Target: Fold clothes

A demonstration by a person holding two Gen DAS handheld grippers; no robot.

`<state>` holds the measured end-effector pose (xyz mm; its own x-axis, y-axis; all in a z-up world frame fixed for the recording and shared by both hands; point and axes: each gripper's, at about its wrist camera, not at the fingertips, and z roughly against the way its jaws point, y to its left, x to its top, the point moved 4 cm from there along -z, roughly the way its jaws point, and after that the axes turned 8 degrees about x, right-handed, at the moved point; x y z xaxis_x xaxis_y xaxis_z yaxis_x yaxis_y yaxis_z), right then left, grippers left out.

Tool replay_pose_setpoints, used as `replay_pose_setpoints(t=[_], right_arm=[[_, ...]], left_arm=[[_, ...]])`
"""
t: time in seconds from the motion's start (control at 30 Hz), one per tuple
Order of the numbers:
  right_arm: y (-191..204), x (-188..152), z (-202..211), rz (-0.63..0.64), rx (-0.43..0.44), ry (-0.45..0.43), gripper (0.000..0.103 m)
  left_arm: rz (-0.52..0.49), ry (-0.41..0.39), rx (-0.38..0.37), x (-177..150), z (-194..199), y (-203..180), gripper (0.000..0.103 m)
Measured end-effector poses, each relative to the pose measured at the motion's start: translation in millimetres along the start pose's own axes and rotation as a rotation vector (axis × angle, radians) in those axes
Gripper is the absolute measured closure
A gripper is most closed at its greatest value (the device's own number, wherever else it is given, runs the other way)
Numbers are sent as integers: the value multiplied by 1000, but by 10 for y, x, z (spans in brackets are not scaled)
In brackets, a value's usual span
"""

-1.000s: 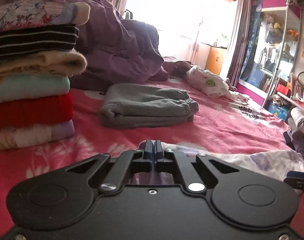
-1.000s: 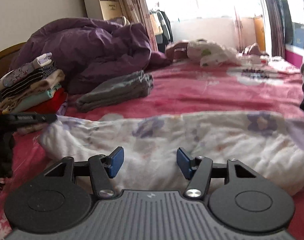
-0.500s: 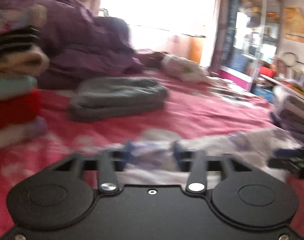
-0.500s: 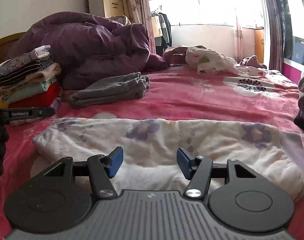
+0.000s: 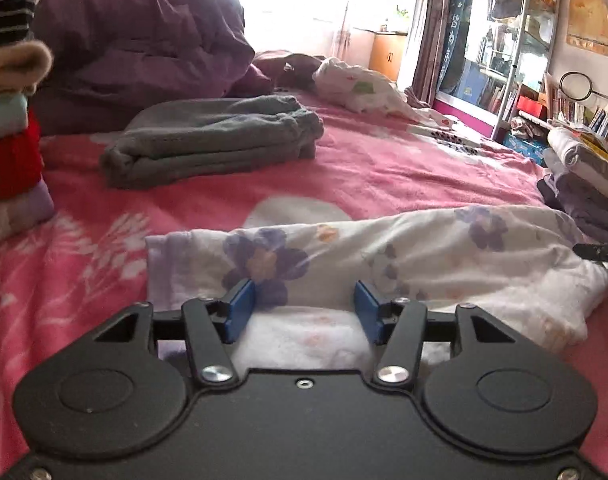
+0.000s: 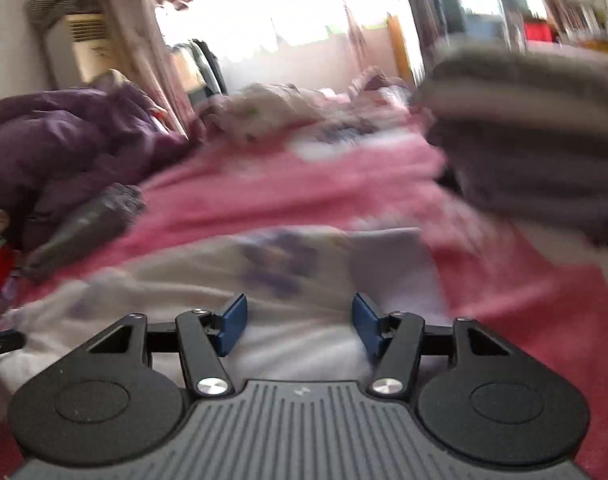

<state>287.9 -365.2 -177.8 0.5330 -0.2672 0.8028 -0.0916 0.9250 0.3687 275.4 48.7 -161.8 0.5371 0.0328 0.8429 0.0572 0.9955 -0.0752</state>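
A white garment with purple flowers (image 5: 383, 248) lies folded lengthwise across the pink bed cover (image 5: 383, 168). My left gripper (image 5: 302, 312) is open and empty, its blue pads just above the garment's near edge toward its left end. My right gripper (image 6: 300, 324) is open and empty over the garment's right part (image 6: 232, 276); this view is blurred. The tip of the right gripper (image 5: 599, 250) shows at the garment's right end in the left wrist view.
A folded grey garment (image 5: 212, 140) lies further back. A stack of folded clothes (image 5: 8, 120) stands at the left, a purple duvet (image 5: 136, 40) behind it. Another folded pile (image 6: 535, 140) sits at the right. A crumpled white garment (image 5: 355, 84) lies far back.
My left gripper has opened, let go of the flowered garment and turned right. My right gripper has swung right toward the garment's right end and stayed open.
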Motion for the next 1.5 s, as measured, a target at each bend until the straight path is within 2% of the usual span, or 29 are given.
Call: replay_pose_setpoints(t=[0.1, 0.2, 0.27, 0.37, 0.53, 0.6, 0.63, 0.73, 0.8, 0.9, 0.93, 1.1, 1.2, 1.23, 1.37, 1.5], right_arm=[[55, 87, 86, 5, 7, -35, 46], [249, 162, 114, 83, 32, -71, 46], [313, 198, 24, 117, 40, -66, 46], [306, 237, -173, 116, 29, -38, 45], [265, 180, -445, 126, 4, 76, 45], [305, 227, -392, 123, -4, 75, 45], [290, 259, -307, 93, 3, 50, 45], [218, 341, -24, -1, 8, -29, 44], [70, 339, 255, -104, -21, -94, 43], [-169, 250, 632, -285, -20, -169, 41], [-237, 201, 744, -344, -14, -184, 39], [-388, -139, 920, -579, 79, -139, 31], [-369, -305, 811, -665, 125, -106, 31], [-362, -343, 780, -687, 129, -105, 31], [-359, -445, 651, -776, 151, -132, 31], [-396, -433, 543, -801, 149, -171, 31]], left_arm=[[-14, -83, -19, 63, 153, -55, 48], [2, -117, -89, 72, 226, -136, 48], [-24, -78, -100, 18, 159, -207, 48], [-19, 32, -78, -100, -75, -178, 47], [-15, 28, -93, -54, -76, -175, 45], [16, 20, -118, -41, -12, -135, 39], [51, 14, -136, -23, 34, -106, 35], [166, -8, -192, 26, 200, -27, 33], [251, -17, -230, 38, 332, 17, 32], [393, 2, -298, 4, 532, 112, 26], [442, 11, -297, -34, 587, 148, 25], [761, 106, -249, -405, 720, 358, 25], [881, 164, -216, -617, 652, 473, 25], [923, 160, -214, -660, 626, 528, 25], [1026, 129, -246, -649, 541, 654, 25], [992, 99, -227, -555, 378, 620, 25]])
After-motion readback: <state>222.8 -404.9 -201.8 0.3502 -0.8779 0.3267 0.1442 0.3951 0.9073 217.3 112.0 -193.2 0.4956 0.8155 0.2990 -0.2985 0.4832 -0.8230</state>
